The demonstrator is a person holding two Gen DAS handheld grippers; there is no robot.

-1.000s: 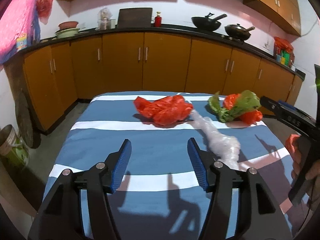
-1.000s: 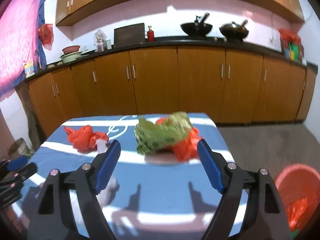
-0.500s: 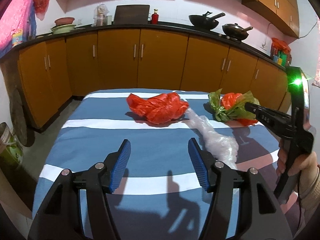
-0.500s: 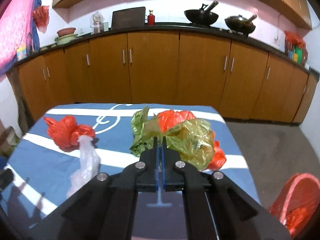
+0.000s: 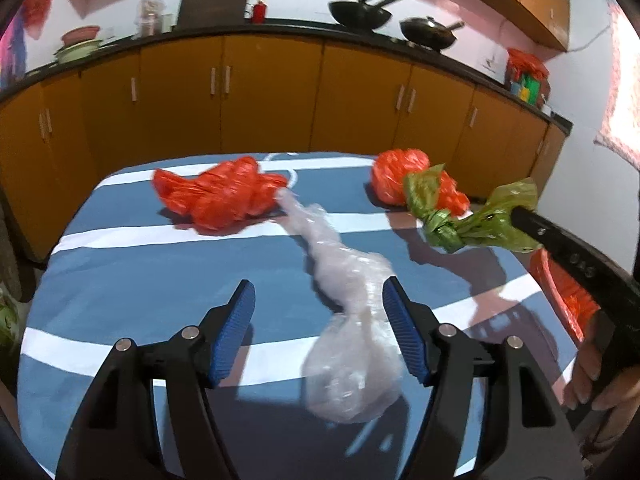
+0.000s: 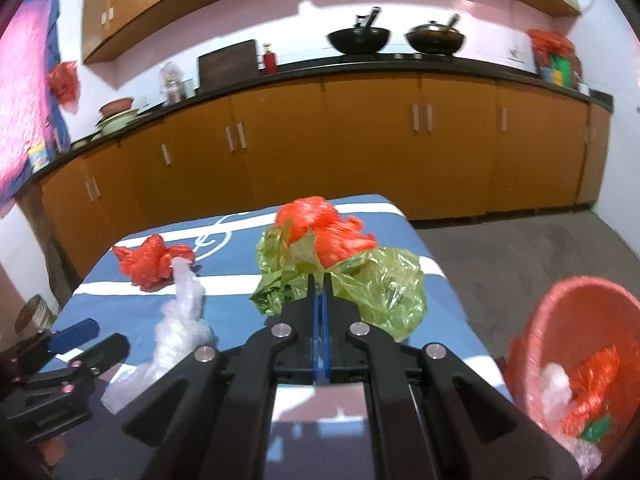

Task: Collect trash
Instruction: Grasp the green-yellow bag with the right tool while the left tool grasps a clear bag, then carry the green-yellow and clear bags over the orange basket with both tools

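Gripping: right gripper (image 6: 320,280) fingers closed on the green bag (image 6: 384,288), raised off the desk (image 5: 120,280)
Left gripper (image 5: 320,316): fingers have just been widening, clear bag (image 5: 352,344) lying between, unpinched
Bin: red basket (image 6: 560,320) beside desk, holding scraps

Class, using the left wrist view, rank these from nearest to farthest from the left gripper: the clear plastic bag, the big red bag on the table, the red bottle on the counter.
1. Clear plastic bag, between the left gripper fingers.
2. Red bag, mid-table, left.
3. Red bottle, back counter.
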